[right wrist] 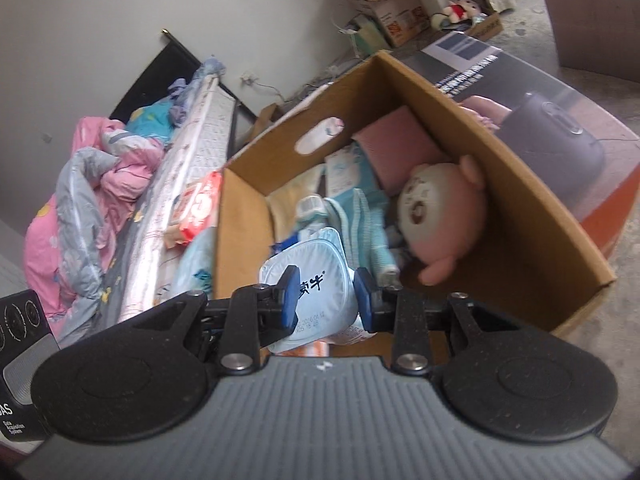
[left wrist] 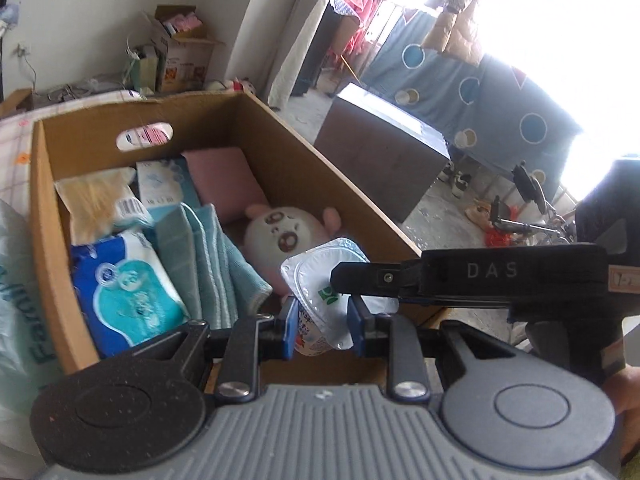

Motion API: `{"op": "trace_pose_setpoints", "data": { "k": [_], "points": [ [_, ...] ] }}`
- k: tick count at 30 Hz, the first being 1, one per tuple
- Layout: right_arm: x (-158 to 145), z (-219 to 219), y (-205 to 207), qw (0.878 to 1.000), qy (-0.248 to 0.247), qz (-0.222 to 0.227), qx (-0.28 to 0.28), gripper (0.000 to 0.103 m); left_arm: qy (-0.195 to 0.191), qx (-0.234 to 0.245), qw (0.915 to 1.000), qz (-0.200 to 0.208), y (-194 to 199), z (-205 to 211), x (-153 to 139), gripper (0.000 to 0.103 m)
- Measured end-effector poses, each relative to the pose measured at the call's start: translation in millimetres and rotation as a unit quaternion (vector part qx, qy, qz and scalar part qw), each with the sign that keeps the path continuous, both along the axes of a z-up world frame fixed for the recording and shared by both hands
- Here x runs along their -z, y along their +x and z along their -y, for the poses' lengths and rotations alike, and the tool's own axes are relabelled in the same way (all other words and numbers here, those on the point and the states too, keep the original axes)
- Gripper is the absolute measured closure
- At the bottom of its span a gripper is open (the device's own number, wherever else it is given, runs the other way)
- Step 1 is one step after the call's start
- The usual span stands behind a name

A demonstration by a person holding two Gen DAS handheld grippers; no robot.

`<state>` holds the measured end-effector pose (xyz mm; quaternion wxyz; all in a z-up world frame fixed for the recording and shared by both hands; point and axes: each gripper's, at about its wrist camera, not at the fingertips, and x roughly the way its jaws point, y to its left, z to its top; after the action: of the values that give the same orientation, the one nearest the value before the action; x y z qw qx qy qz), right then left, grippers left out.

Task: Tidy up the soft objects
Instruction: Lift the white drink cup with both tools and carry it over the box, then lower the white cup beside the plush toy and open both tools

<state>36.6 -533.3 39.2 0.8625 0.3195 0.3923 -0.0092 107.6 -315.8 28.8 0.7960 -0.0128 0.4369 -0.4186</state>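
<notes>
An open cardboard box [left wrist: 60,216] holds a pink-and-white plush toy [left wrist: 280,232], a pink cushion [left wrist: 224,184], folded teal towels [left wrist: 208,256] and tissue packs [left wrist: 128,296]. My left gripper [left wrist: 322,322] is shut on a soft yogurt cup pack [left wrist: 320,280], held over the box's near edge. My right gripper [right wrist: 326,300] is shut on the same pack [right wrist: 312,280], seen from its pale blue foil lid side; its finger [left wrist: 368,278] crosses the left wrist view. The box [right wrist: 540,216] and plush [right wrist: 444,204] also show in the right wrist view.
A bed [right wrist: 168,184] with pink and grey bedding lies left of the box, with a red wipes pack [right wrist: 198,208] on its edge. A dark appliance carton [right wrist: 560,120] stands right of the box. Another carton [left wrist: 184,52] with clutter stands by the far wall.
</notes>
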Motion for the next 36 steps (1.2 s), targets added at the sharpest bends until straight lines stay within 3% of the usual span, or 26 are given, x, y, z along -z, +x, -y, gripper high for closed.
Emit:
{"op": "trace_pose_setpoints", "data": {
  "k": [8, 16, 26, 28, 32, 36],
  "points": [
    [34, 32, -1, 0.997, -0.067, -0.040, 0.008, 0.074, 0.001, 0.006, 0.9991, -0.043, 10, 41, 43, 0.075],
    [27, 23, 10, 0.988, -0.149, -0.040, -0.020, 0.073, 0.027, 0.009, 0.9988, -0.041, 14, 58, 51, 0.076],
    [8, 25, 0, 0.989, -0.146, -0.015, -0.005, 0.073, 0.028, 0.013, 0.9989, -0.035, 7, 49, 45, 0.072],
    [4, 23, -4, 0.990, -0.144, -0.010, 0.000, 0.073, 0.025, 0.012, 0.9992, -0.028, 4, 40, 37, 0.069],
    [-5, 15, -11, 0.993, -0.120, 0.010, 0.000, 0.071, 0.018, 0.010, 0.9997, 0.015, -10, 11, 10, 0.049],
    [-19, -4, -14, 0.995, -0.096, 0.036, -0.012, 0.059, 0.028, 0.006, 0.9966, 0.077, -28, -35, -23, 0.031]
  ]
}}
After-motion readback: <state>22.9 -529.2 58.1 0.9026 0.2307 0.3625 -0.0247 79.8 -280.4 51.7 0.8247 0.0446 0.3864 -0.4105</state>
